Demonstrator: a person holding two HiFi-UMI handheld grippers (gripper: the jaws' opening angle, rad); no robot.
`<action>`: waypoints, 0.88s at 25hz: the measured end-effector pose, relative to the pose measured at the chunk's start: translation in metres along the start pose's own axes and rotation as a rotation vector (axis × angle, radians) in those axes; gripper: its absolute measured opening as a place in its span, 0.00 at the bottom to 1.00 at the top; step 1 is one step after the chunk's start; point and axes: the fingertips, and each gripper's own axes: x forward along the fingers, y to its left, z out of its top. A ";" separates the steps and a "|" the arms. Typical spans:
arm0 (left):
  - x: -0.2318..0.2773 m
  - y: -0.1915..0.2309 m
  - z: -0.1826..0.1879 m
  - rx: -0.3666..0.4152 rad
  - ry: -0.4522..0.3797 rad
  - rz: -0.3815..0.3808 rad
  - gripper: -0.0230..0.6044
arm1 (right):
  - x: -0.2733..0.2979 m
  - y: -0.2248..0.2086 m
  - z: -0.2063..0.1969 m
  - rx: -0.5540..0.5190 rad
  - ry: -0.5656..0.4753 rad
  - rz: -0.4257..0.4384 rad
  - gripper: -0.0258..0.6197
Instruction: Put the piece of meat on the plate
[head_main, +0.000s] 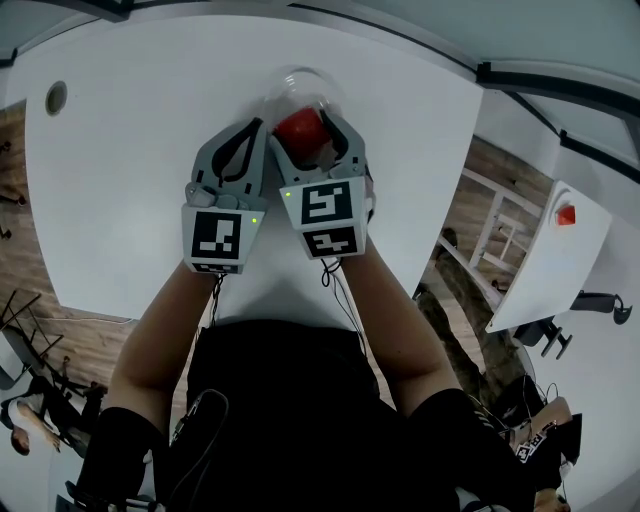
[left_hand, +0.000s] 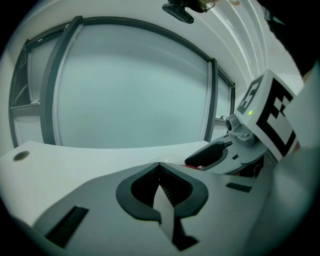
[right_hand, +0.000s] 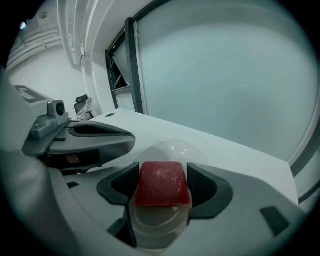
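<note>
A red block of meat (head_main: 298, 130) (right_hand: 162, 184) sits between the dark pads of my right gripper (head_main: 308, 132) (right_hand: 163, 185), which is shut on it. Right under it lies a clear round plate (head_main: 300, 82) (right_hand: 172, 146) on the white table (head_main: 130, 150). I cannot tell whether the meat touches the plate. My left gripper (head_main: 256, 128) (left_hand: 159, 165) is close on the right gripper's left side, its jaws shut with nothing between them. The left gripper view shows the right gripper's finger (left_hand: 215, 154) just to its right.
A round cable hole (head_main: 56, 97) (left_hand: 20, 156) sits near the table's far left corner. Wooden floor borders the table on both sides. A second white table (head_main: 550, 260) with a small red thing (head_main: 566, 214) stands at the right. A frosted glass wall (left_hand: 130, 85) rises behind.
</note>
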 end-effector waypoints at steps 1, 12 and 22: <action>0.000 0.001 0.000 0.000 0.000 0.002 0.02 | 0.000 0.000 0.000 -0.001 -0.001 -0.001 0.51; -0.015 -0.004 0.017 0.020 -0.031 0.006 0.02 | -0.016 -0.003 0.011 0.009 -0.047 -0.008 0.51; -0.059 -0.019 0.058 0.076 -0.122 0.009 0.02 | -0.080 0.008 0.038 0.016 -0.166 -0.017 0.50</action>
